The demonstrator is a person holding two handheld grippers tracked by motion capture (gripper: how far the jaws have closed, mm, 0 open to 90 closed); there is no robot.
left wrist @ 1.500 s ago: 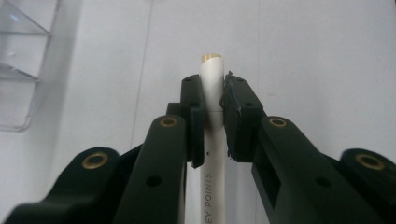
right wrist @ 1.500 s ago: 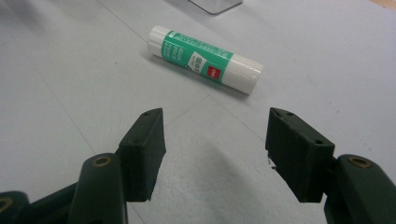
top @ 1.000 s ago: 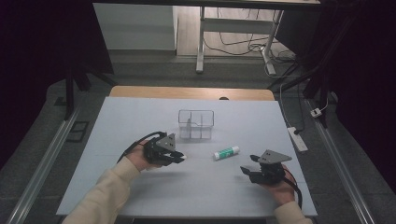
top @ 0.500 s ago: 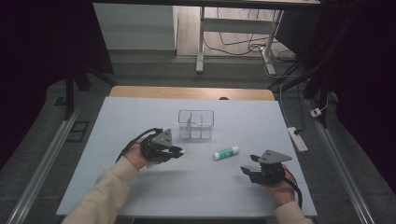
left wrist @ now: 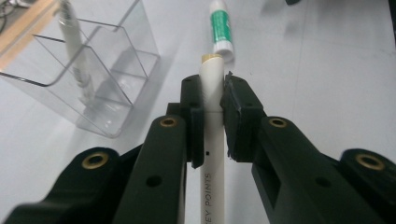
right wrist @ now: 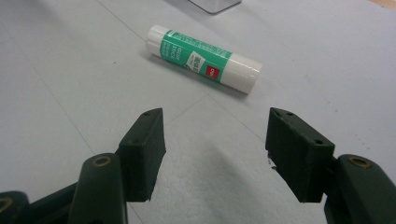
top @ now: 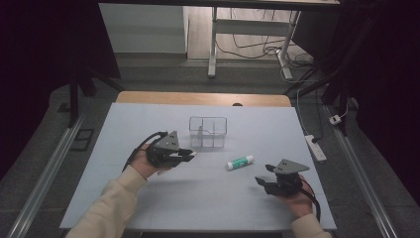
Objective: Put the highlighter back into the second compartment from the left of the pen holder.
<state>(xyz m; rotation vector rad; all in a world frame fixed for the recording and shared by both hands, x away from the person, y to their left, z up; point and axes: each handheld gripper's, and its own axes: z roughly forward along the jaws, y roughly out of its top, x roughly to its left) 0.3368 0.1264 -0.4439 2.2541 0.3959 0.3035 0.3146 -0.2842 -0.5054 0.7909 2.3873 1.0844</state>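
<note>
Two tongs are in my hands. My left tongs [left wrist: 212, 100] are clamped on a white pen [left wrist: 211, 116], the jaws pinching its barrel from both sides with the cream-tipped end poking out past them; grey lettering runs along the barrel near my end. In the high view these left tongs [top: 187, 155] sit at about 7 o'clock from the clear organiser [top: 208, 132], just beside it, and I cannot tell there whether the pen tip touches the bench [top: 148, 119].

My right tongs [right wrist: 215, 140] stand wide with nothing between the jaws, only bare bench surface. In the high view the right tongs [top: 261, 181] hover low at roughly 4 o'clock from the glue stick [top: 240, 161], near it but apart.

From the right gripper view, the glue stick [right wrist: 203, 58] lies flat at 12 o'clock ahead of the open jaws, green label up, white cap end pointing to 4 o'clock. From the left gripper view the glue stick [left wrist: 220, 28] lies at 12 o'clock beyond the pen tip, clear of it.

At 10 o'clock in that same view stands the clear organiser [left wrist: 116, 60], divided into compartments, with a second white pen [left wrist: 74, 51] upright in its far compartment, leaning a little against the wall.
</note>
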